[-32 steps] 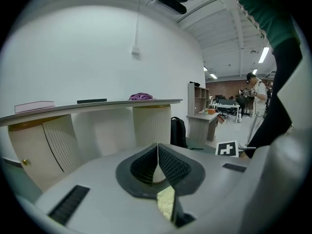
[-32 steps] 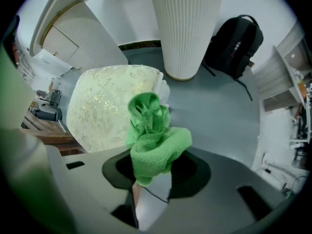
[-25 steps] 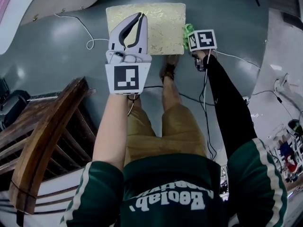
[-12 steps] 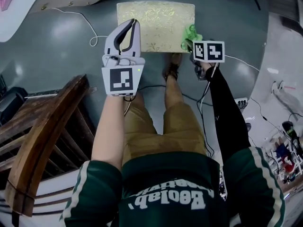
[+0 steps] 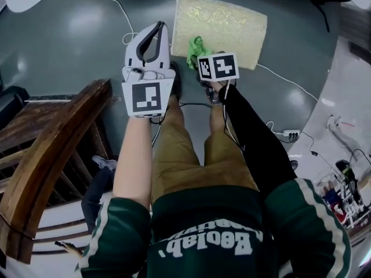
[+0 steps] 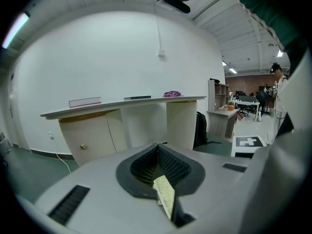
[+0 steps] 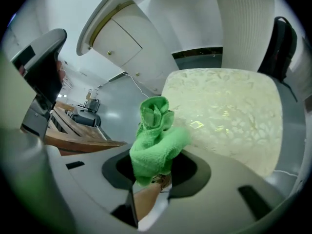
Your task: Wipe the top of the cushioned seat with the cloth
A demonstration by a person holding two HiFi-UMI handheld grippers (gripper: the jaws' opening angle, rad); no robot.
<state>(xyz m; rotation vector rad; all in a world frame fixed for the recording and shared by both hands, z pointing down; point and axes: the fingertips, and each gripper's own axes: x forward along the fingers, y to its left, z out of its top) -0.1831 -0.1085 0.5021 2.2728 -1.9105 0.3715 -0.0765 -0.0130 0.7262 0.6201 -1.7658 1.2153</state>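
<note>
- Grips a bunched green cloth [image 7: 155, 135] in the right claw [image 7: 152, 172], jaws closed down on its lower end, the rest standing up past the tips in a crumpled wad.
- Holds that wad at the near left corner of the cushioned seat [image 5: 226, 22] as the head view has it, with the marker cube just behind. Cannot tell whether cloth and fabric are touching.
- Carries the left claw [image 5: 152, 39] closed and empty, ribbed dark pads meeting at the tips, raised just off the seat's left side and aimed level at a long white surface [image 6: 122, 101] across the room.
- Shows the seat as a pale gold rectangle with a leafy woven pattern, lying flat on the grey floor [image 5: 75, 33] ahead of the person's feet. Fills much of the right gripper view beyond the cloth, its rounded corners catching the light.
- Takes in a dark wooden chair [image 5: 52, 155] at the person's left, well apart from the seat, and a white cable [image 5: 124, 16] trailing over the floor near the seat's left edge.
</note>
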